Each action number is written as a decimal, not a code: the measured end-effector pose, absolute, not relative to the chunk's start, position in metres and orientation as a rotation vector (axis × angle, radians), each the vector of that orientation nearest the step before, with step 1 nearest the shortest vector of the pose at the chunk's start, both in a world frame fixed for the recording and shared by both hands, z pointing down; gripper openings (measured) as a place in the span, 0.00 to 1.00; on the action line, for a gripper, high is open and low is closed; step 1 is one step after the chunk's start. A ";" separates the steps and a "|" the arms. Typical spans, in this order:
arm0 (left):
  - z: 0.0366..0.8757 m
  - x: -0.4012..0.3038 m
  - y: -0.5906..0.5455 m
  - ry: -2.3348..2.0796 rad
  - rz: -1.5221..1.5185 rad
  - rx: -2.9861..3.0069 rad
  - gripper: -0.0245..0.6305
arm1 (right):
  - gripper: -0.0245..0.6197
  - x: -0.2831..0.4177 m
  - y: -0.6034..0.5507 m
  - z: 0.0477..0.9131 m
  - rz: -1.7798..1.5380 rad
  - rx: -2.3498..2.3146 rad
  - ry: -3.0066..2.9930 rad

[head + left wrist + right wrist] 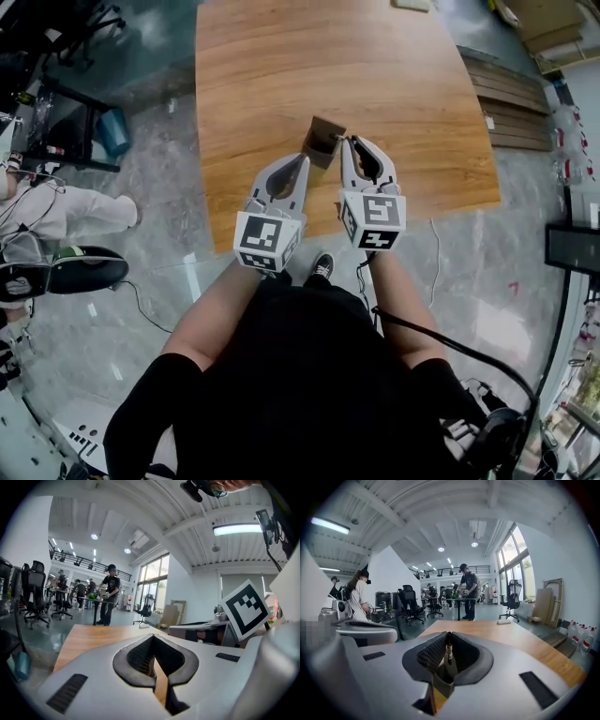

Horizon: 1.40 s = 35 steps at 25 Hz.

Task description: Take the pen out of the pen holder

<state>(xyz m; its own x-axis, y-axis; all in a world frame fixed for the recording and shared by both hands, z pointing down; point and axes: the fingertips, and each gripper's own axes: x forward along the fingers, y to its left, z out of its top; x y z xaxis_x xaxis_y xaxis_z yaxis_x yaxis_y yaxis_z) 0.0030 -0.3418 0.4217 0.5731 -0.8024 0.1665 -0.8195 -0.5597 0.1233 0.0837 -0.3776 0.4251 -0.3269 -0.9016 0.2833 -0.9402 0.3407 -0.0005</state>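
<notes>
While a person is standing at the near edge of a wooden table [375, 75], two hand-held tools are pointing forward at a small brown pen holder [323, 142]. The holder is sitting upright on the table, directly ahead of the person.

The right tool [350, 142] is reaching in over the holder's right side. In the right gripper view, a dark pen [448, 649] is standing upright in the holder, and its upper part is sitting exactly in the slit where the jaw tips are meeting. The jaws appear to be clenched on the pen, with the holder's open top showing just below them.

The left tool [302, 161] is resting just beside the holder's left side; whether it is touching is unclear. In the left gripper view its jaws are closed with nothing between them, and only bare table is showing through the gap.

The pen's long axis is running vertically, while the right tool is lying roughly level and meeting it crosswise. The right tool is the one at the pen, so the coming move is probably a straight lift along that upright axis, with the left tool placed to steady the holder.
</notes>
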 end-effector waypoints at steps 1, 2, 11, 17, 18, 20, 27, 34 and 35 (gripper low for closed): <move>0.417 0.002 -0.339 -1.371 0.126 2.620 0.04 | 0.10 0.082 -0.374 0.418 0.229 1.667 -2.380; 0.413 0.000 -0.337 -1.379 0.119 2.622 0.04 | 0.10 0.081 -0.371 0.412 0.218 1.670 -2.388; 0.404 -0.005 -0.332 -1.407 0.109 2.621 0.04 | 0.10 0.080 -0.362 0.393 0.177 1.671 -2.411; 0.415 -0.014 -0.348 -1.415 0.122 2.590 0.04 | 0.10 0.073 -0.381 0.421 0.192 1.623 -2.365; 0.419 -0.015 -0.350 -1.417 0.126 2.581 0.04 | 0.10 0.072 -0.383 0.431 0.192 1.607 -2.351; 0.429 -0.019 -0.356 -1.420 0.137 2.563 0.04 | 0.10 0.067 -0.387 0.453 0.190 1.574 -2.321; 0.460 -0.035 -0.380 -1.406 0.172 2.521 0.04 | 0.10 0.044 -0.408 0.521 0.236 1.490 -2.249; 0.496 -0.053 -0.386 -1.392 0.226 2.472 0.04 | 0.10 0.020 -0.410 0.561 0.302 1.474 -2.241; 0.498 -0.055 -0.386 -1.390 0.228 2.469 0.04 | 0.10 0.018 -0.411 0.563 0.305 1.480 -2.240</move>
<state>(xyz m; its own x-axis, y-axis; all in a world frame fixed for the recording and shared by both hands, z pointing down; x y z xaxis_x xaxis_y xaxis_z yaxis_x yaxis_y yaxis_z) -0.0547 -0.3864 0.4982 0.5197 -0.8070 0.2805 -0.8543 -0.4880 0.1789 0.0183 -0.4107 0.5634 -0.3334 -0.8167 0.4710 -0.9129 0.4044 0.0549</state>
